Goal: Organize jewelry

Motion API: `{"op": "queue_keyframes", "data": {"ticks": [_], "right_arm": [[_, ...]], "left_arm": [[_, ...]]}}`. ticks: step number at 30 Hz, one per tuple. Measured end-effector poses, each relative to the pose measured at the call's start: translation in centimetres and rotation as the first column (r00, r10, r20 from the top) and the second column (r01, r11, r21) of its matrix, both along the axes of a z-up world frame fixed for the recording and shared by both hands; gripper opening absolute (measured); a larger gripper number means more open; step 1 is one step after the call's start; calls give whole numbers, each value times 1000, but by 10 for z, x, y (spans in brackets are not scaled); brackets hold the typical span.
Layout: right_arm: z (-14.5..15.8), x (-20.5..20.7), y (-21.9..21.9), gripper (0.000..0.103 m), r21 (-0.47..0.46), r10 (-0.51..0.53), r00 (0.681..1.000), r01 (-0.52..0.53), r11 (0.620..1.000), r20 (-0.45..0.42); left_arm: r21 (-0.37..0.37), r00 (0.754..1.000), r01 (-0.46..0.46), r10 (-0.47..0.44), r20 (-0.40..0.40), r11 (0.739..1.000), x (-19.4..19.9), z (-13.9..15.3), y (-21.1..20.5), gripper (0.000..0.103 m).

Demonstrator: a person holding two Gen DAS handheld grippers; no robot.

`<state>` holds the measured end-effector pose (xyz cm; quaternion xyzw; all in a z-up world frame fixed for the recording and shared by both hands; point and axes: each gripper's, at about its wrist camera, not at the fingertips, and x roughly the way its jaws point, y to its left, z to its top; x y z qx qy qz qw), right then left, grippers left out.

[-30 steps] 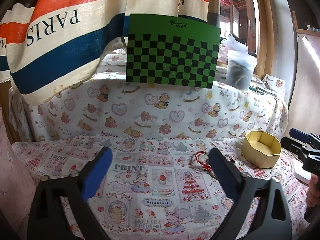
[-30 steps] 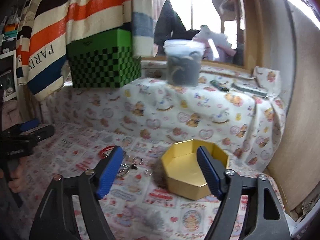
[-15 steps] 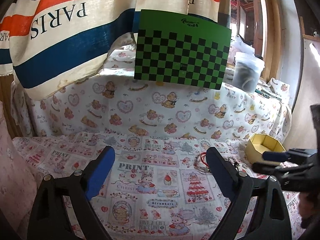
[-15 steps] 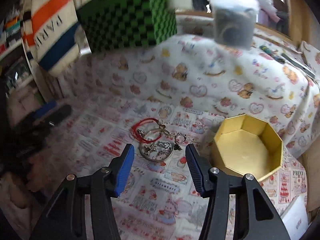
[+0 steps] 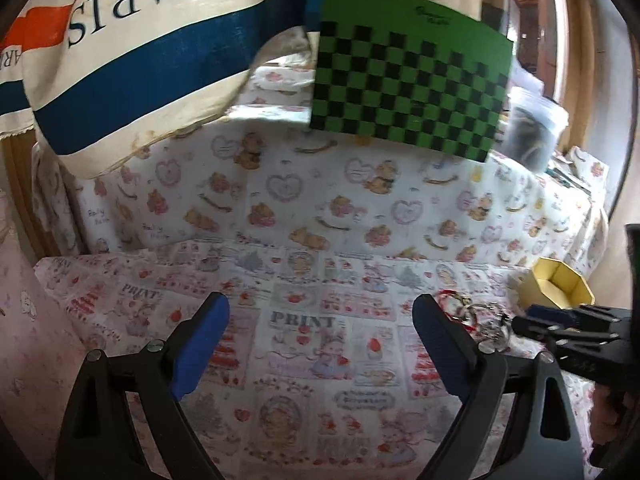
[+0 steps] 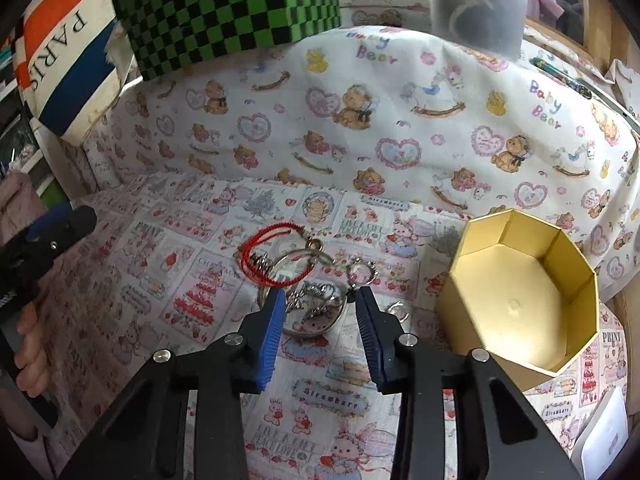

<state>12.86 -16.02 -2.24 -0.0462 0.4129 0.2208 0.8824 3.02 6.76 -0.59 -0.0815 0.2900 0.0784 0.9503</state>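
Silver bangle, right wrist view: bangle (image 6: 316, 312) lies flat on the printed surface (image 6: 168, 248), directly ahead of the right claw (image 6: 320, 306), between its blue fingertips (image 6: 276, 308).
Right claw state: jaws have just been closing; the bangle sits between them, but the pads are not seen pressing on it, so nothing is gripped yet.
Neighbouring pieces: red cord bracelet (image 6: 272, 256) lies just beyond the bangle, overlapping its far rim; small rings (image 6: 360, 270) lie to its right.
Destination: gold box (image 6: 520, 292) stands uncovered and empty to the right of the claw, near the jewelry.
Bangle axis: round, no long axis; judged best taken across the rim.
Left wrist view, jewelry: the heap (image 5: 476, 316) lies right of the left claw (image 5: 320, 328), beyond its right finger, touching neither.
Left claw state: spread wide, empty.
Nearer claw: right claw (image 5: 524, 320) reaches the heap from the right edge; judged the one to pick.
Box, this view: gold box (image 5: 560, 288) sits beyond the heap.
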Motion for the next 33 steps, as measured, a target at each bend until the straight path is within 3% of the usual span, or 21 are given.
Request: {"op": "queue_keyframes", "data": {"ticks": [4,10,17,21,33], "right_arm": [[3,10,-8,31,13,-45,999,45,999,-23],[-13,23,-2,17,-22,-70,995,69,997,-75],[-28,33,11,14,-76,-98,992,92,993,-75],[-23,29,3,6,-46,-114,993,112,993,-42],[26,-22,-42,6,123,-81,992,69,990,97]], "left_arm": [[-23,1000,-9,8,-28,1000,4,-7,5,92],[6,1000,-7,7,-23,1000,4,-7,-1,92],[-15,1000,-2,2,-28,1000,5,-6,2,92],[-30,1000,-3,2,-26,1000,4,-5,4,92],[39,998,61,-59,-33,997,6,-7,-19,92]]}}
